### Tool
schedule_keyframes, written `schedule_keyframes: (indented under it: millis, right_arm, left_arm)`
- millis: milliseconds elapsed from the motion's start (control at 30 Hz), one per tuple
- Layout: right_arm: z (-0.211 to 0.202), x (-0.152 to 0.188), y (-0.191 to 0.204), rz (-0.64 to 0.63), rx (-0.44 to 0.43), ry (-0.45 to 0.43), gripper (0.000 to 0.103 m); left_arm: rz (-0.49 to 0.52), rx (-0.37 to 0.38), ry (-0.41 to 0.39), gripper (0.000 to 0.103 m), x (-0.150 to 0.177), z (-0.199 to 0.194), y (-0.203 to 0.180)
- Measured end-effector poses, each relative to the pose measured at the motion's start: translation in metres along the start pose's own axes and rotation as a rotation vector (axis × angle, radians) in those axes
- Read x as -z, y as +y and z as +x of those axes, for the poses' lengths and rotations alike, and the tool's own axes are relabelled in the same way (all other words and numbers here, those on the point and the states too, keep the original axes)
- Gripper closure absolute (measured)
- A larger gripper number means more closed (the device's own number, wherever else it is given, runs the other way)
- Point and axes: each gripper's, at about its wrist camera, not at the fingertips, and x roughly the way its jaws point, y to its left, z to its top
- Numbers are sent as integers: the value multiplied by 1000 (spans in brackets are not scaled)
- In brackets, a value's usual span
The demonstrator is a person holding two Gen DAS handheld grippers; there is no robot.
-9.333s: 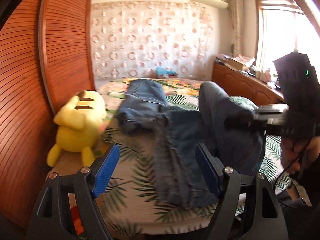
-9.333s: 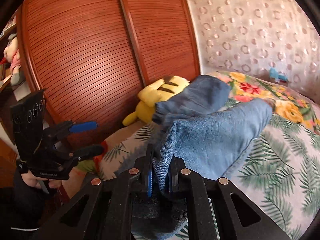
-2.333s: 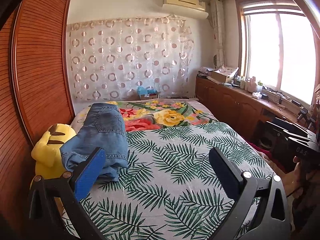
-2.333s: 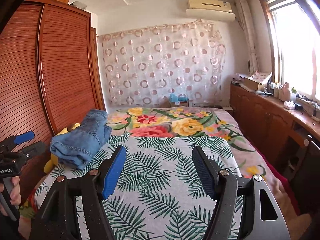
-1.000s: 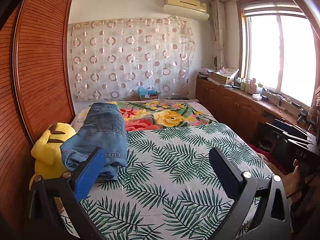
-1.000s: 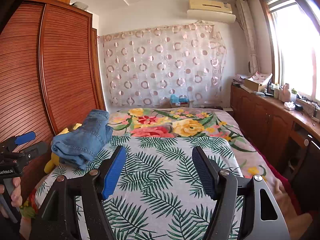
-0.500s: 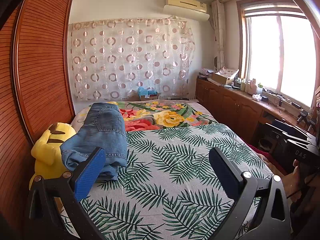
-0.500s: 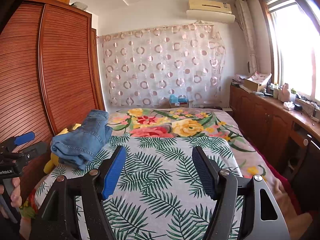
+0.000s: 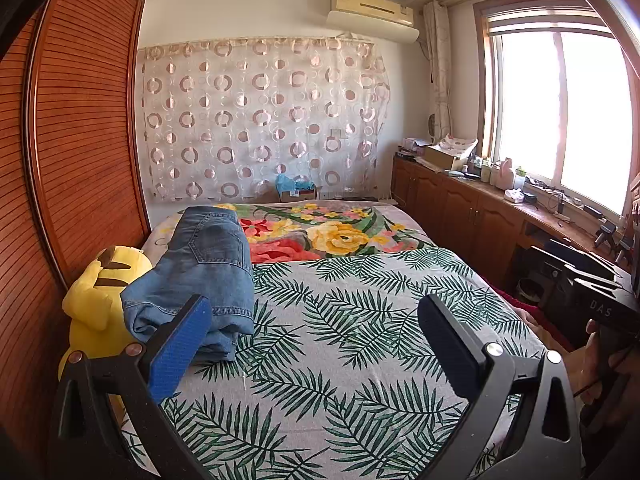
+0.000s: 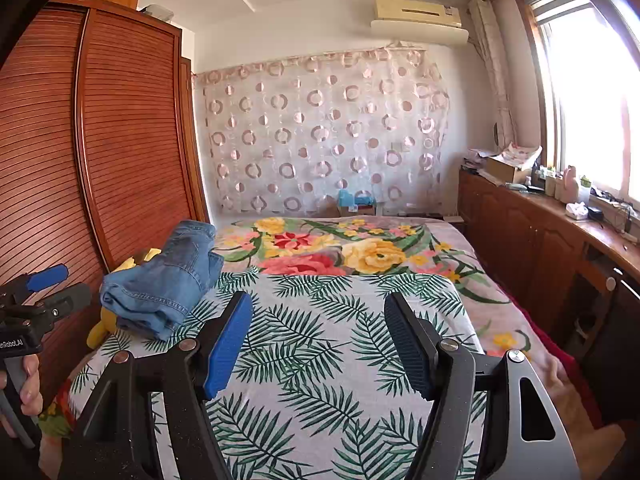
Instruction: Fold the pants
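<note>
Basically, stage: folding is judged done; pants (image 9: 200, 276) are seen as a folded denim bundle, nothing is held.
pants location: far-left part of the bed (image 9: 360, 360), partly resting against a yellow plush toy (image 9: 96, 300) by the wooden wardrobe (image 9: 80, 160); also seen at left in the right wrist view (image 10: 164, 280).
left tongs (image 9: 312, 344): blue pads held wide apart, nothing between them, well short of the pants.
right tongs (image 10: 320, 344): jaws apart, empty, aimed over the leaf-print bedspread.
hands: a hand (image 10: 24, 388) gripping the left tool is seen at the left edge of the right view; the right tool (image 9: 600, 304) is seen at the right edge of the left view.
next move: likely none needed; if tidying is wanted, the loose near hem would have to be pinched and squared, since the bundle looks a bit lopsided.
containers: a cardboard box (image 9: 442, 156) is seen on the far-right tabletop (image 9: 500, 196), contents cannot be told; bottles stand beside it.
risk: the bundle leans on the toy, so it may be judged prone to slumping.
</note>
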Motion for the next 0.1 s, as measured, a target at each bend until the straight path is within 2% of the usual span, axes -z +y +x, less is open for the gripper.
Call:
schedule_keyframes:
  millis: [100]
  right_arm:
    - [0,0,0,0,0,-1,33]
  left_arm:
    - [0,-1,0,0,0,0,0]
